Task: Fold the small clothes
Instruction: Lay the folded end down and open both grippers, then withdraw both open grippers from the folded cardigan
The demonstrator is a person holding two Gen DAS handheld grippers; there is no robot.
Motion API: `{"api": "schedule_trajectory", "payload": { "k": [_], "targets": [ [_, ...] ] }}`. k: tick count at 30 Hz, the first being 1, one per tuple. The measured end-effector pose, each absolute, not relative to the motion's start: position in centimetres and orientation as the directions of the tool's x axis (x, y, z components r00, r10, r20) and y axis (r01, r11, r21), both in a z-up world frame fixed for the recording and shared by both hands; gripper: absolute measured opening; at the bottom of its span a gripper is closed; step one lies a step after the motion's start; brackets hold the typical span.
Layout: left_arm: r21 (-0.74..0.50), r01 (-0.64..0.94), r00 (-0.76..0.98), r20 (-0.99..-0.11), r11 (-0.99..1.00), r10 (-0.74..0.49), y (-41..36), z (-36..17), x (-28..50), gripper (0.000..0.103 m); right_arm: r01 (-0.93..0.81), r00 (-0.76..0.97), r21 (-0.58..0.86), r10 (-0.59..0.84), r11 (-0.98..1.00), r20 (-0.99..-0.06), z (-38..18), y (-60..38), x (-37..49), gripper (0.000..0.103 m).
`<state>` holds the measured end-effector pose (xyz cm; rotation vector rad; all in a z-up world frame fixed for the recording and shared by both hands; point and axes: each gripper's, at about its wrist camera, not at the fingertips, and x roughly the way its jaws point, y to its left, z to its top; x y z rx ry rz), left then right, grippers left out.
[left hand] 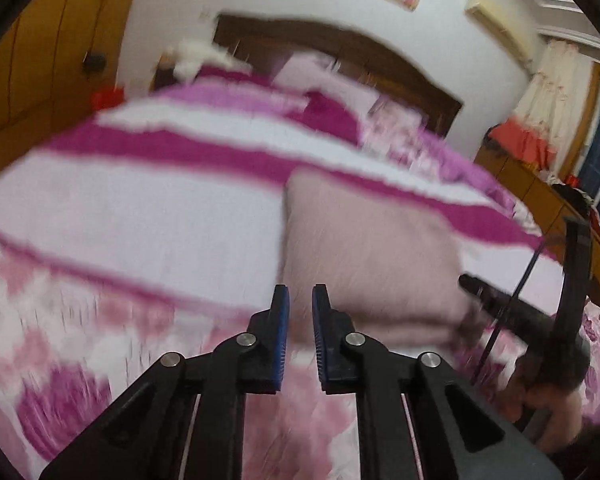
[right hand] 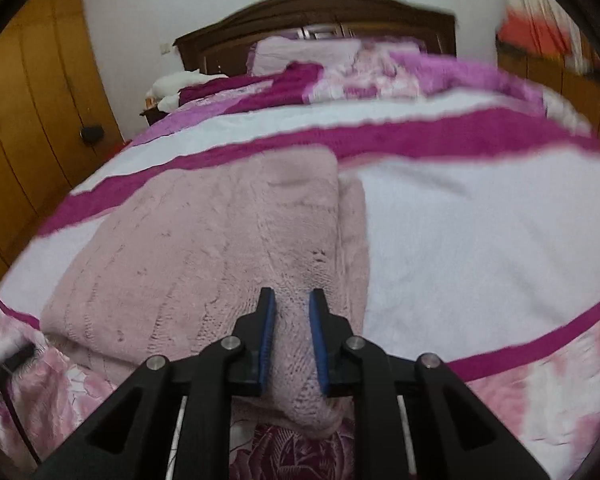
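A bed (right hand: 480, 240) with a white and magenta striped cover fills both views, its dark headboard (right hand: 320, 12) at the top centre of the right wrist frame. On the cover lies the task's thing, a pale pink knitted garment (right hand: 204, 248), already doubled into a thick rectangle; it sits centre-left in the right wrist view and just right of centre in the blurred left wrist view (left hand: 372, 248).

The right gripper (right hand: 292, 332), at lower centre of its frame, is pinching a bunched strip of that knit, perhaps a sleeve or edge, which runs between the blue pads and hangs out below them. The left gripper (left hand: 300, 320), at lower centre of its own frame, has its jaws drawn in with nothing between them; the slim gap shows only cloth lying beyond.

By my reading the fold is well along, and the step in hand is laying this last held portion over the stack. The next move calls for carrying it up and across the pile, setting it down flat, then releasing without dragging the layers askew
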<state>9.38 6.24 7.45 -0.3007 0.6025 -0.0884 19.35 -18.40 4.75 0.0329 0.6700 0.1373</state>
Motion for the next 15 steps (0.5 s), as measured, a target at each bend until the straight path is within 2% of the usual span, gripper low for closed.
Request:
{"api": "schedule_trajectory", "payload": {
  "k": [3,4,6,8,9,10,12,15],
  "targets": [
    [-0.249,0.076,0.817,-0.54,0.966,-0.203,4.6,8.6,12.9,0.0,-0.11,0.81,0.028,0.106,0.994,-0.576,6.0,-17.6,18.8,0.019],
    [-0.237,0.082,0.782,-0.587,0.968,-0.21,4.0,7.5,14.6,0.0,-0.094,0.797,0.023,0.09,0.995,-0.597,5.6,-17.6,19.3,0.022],
    [-0.235,0.052,0.683,-0.7,0.971,-0.206,3.5,4.0,17.1,0.0,-0.049,0.696,0.037,0.061,0.998,-0.715,2.4,-18.2,21.3,0.024],
    [-0.155,0.053,0.715,-0.684,0.987,-0.146,3.0,3.1,16.5,0.0,-0.026,0.714,0.093,0.083,0.995,-0.695,1.4,-19.5,21.2,0.033],
    [-0.115,0.057,0.725,-0.678,0.992,-0.121,2.5,3.5,16.1,0.0,-0.017,0.703,0.097,0.08,0.995,-0.707,1.6,-19.7,21.4,0.042],
    [-0.104,0.057,0.734,-0.67,0.993,-0.112,2.3,4.1,15.7,0.0,-0.009,0.691,0.092,0.073,0.996,-0.719,1.7,-19.9,21.6,0.051],
    [-0.127,0.052,0.733,-0.669,0.991,-0.124,2.3,5.1,15.2,0.0,-0.002,0.676,0.101,0.075,0.995,-0.733,2.1,-20.5,22.0,0.059],
    [-0.172,0.046,0.701,-0.696,0.984,-0.155,2.9,6.1,14.7,0.0,0.021,0.659,0.178,0.12,0.984,-0.743,3.3,-21.7,21.7,0.059]
  ]
}}
